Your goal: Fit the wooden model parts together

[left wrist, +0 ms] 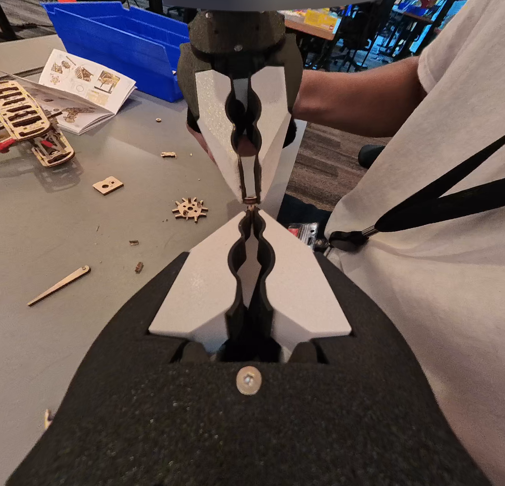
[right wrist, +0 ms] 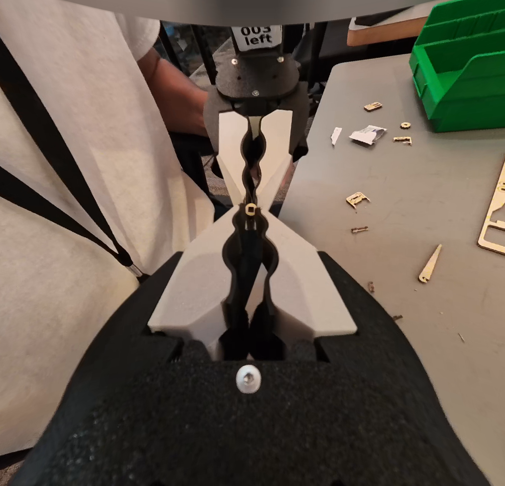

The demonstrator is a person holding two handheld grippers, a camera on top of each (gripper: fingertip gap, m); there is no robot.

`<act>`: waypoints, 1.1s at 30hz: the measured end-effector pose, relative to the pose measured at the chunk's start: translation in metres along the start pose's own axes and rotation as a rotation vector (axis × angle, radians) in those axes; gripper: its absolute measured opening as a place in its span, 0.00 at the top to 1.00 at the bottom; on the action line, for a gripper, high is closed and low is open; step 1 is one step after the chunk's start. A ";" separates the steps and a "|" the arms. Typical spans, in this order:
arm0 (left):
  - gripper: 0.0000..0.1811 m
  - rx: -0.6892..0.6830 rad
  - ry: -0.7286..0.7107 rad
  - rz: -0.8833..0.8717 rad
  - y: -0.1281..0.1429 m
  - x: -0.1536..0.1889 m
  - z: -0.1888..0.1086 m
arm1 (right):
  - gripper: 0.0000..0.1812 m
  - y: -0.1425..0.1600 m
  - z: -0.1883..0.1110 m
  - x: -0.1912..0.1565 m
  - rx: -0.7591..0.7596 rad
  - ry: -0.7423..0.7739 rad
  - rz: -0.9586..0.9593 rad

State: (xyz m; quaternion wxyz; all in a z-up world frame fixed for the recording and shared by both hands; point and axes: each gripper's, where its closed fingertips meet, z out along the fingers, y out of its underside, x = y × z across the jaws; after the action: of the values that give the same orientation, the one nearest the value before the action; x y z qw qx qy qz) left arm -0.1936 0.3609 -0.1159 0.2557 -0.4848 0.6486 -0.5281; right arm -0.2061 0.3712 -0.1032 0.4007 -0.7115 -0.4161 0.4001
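Two hand-held grippers meet tip to tip above the edge of a grey table [left wrist: 114,281]. The left gripper [left wrist: 250,210] is closed narrowly on a tiny wooden piece [left wrist: 250,206], too small to identify. The right gripper [right wrist: 250,210] pinches a small wooden ring [right wrist: 250,209] with a square hole, the two parts touching or nearly so. A white label [right wrist: 255,36] on the left gripper's body carries printed characters, partly cut off by a blurred patch. An open instruction booklet [left wrist: 82,90] shows diagrams, its text unreadable. A toothed wooden wheel [left wrist: 190,209], a pointed wooden stick [left wrist: 58,285] and the half-built wooden model [left wrist: 30,123], cropped at the frame edge, lie on the table near a blue bin [left wrist: 117,43].
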 end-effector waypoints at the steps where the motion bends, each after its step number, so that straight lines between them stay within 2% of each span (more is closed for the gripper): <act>1: 1.00 -0.009 0.002 -0.003 0.002 0.000 0.001 | 0.96 0.002 0.000 0.000 -0.007 -0.004 0.008; 8: 1.00 -0.043 0.003 0.018 0.007 0.004 0.006 | 0.96 0.010 0.000 -0.005 -0.008 -0.032 0.036; 12: 1.00 -0.118 -0.026 0.094 0.020 0.004 0.012 | 0.96 0.025 0.003 -0.006 -0.066 -0.058 0.100; 15: 1.00 -0.143 -0.082 0.176 0.025 0.001 0.015 | 0.96 0.028 0.002 -0.004 -0.081 -0.023 0.063; 25: 1.00 -0.108 -0.138 0.217 0.018 -0.008 0.012 | 0.94 0.019 -0.001 0.004 0.013 -0.048 0.169; 27: 1.00 -0.101 -0.152 0.223 0.016 -0.010 0.010 | 0.91 0.013 -0.003 0.005 0.060 -0.058 0.192; 30: 1.00 -0.074 -0.183 0.245 0.011 -0.014 0.006 | 0.85 0.000 -0.011 0.011 0.177 -0.079 0.313; 33: 1.00 0.001 -0.210 0.287 -0.003 -0.015 0.000 | 0.77 -0.006 -0.014 0.019 0.283 -0.135 0.610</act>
State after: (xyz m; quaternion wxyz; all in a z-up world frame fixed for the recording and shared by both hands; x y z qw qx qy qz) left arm -0.1866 0.3743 -0.1159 0.3952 -0.4397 0.6806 -0.4328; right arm -0.1891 0.3869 -0.0973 0.3288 -0.7123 -0.1503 0.6016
